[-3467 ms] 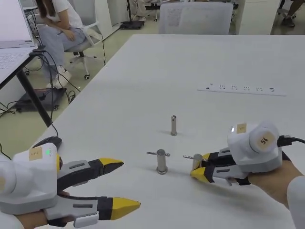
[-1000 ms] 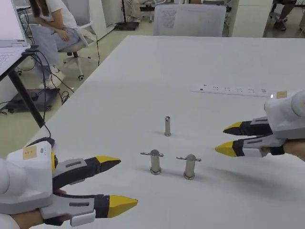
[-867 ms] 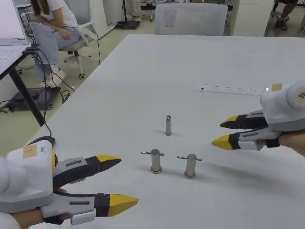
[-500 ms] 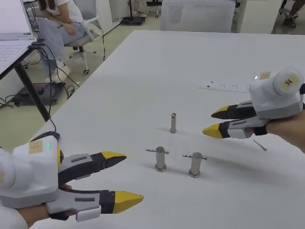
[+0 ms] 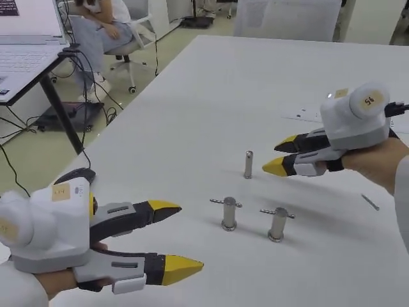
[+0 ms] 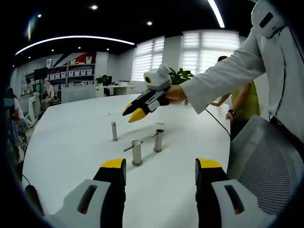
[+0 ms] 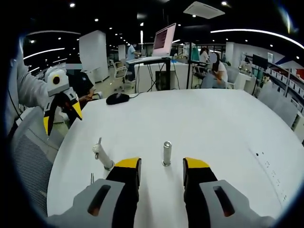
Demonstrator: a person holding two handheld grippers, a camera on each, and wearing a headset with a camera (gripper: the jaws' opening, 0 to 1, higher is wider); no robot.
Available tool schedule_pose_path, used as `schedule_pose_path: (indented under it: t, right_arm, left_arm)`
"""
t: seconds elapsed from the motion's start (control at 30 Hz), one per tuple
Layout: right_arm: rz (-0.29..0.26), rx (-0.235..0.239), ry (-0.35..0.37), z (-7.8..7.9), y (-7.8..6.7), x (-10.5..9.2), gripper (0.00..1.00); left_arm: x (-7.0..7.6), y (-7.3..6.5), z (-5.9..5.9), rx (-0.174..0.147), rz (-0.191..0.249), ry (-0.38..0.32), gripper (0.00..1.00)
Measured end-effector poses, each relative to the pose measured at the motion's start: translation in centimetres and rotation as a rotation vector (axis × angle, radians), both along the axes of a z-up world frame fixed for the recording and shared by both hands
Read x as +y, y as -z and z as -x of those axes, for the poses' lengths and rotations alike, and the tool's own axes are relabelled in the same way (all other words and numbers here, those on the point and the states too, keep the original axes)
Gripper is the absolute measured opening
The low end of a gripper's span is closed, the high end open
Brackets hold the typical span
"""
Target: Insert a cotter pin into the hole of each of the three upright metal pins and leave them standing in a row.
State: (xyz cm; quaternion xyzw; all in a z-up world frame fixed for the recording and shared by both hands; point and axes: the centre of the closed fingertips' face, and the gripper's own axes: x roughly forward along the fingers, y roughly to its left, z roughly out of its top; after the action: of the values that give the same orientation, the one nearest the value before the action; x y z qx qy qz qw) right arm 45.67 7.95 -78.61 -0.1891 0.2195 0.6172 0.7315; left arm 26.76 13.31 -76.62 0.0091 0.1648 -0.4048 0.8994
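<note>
Bright even office light, soft shadows, sharp focus, fisheye bending at edges

We see a plain matte white tabletop (image 5: 192, 96). The three upright silver-grey metal pins (image 5: 229, 214) carry a dull steel sheen. The left gripper (image 5: 188, 235) has a white shell, black-and-grey jaws with yellow tips, and a tan sticker. The right gripper (image 5: 270, 158) wears the same colours. The rounded black computer mouse (image 5: 75, 175) is uniformly dark.
</note>
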Motion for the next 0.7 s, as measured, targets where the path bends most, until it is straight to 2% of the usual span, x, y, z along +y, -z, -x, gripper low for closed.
schedule_pose_path:
  t: [0.3, 0.47, 0.7]
  right_arm:
    - [0.007, 0.019, -0.013, -0.3, 1.0, 2.3, 0.35]
    - [0.015, 0.030, -0.005, -0.5, 1.6, 2.7, 0.33]
    - [0.039, 0.017, -0.005, -1.2, 2.3, 3.2, 0.29]
  left_arm:
    - [0.5, -0.1, 0.1, -0.004, 0.002, -0.015, 0.58]
    - [0.7, -0.2, 0.1, -0.003, 0.000, -0.025, 0.58]
    - [1.1, -0.1, 0.0, -0.006, -0.002, -0.032, 0.57]
